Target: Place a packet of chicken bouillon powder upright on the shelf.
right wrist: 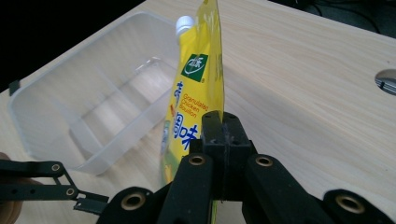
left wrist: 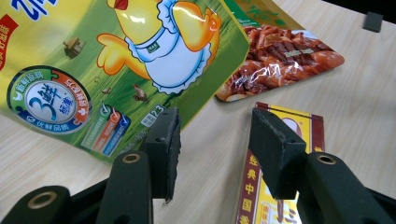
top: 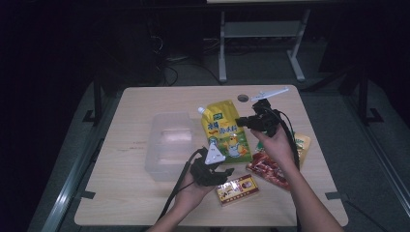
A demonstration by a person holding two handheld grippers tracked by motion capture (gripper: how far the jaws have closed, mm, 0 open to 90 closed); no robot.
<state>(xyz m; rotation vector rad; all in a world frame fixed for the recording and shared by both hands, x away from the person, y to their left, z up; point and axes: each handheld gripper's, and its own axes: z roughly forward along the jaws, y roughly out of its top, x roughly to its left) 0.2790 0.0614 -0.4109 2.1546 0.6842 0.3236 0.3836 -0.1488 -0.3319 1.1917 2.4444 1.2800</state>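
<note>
The yellow spouted seasoning pouch (top: 225, 132) sits near the table's middle in the high view, at about two o'clock from the left gripper (top: 223, 171) and just left of the right gripper (top: 243, 122). The right gripper's jaws are pressed together on the pouch's right edge; in the right gripper view the pouch (right wrist: 195, 88) stands on edge, thin side to the camera, its white cap (right wrist: 184, 23) at twelve o'clock, lifted above the wood. The left gripper's jaws stand part-way apart with nothing between them, only bare tabletop (its own view shows the pads clear of the pouch's lower corner (left wrist: 140, 60), which hangs just at eleven o'clock of the gap).

At nine o'clock from the pouch lies the clear plastic container (top: 170, 145), empty, with inner dividers seen plainly in the right gripper view (right wrist: 93, 98); its near wall is just beside the pouch. At four o'clock from the pouch is a clear packet of red-brown meat snacks (top: 267, 166), and at six o'clock a red and yellow box (top: 237, 189), which touches the left gripper's right jaw line in the left gripper view (left wrist: 275, 186). That view also shows the meat packet (left wrist: 280, 58) tucked partly under the pouch's corner.

The table (top: 145, 203) has open wood along its far edge and its left side. A round cable hole (top: 242, 98) sits at twelve o'clock from the right gripper.
</note>
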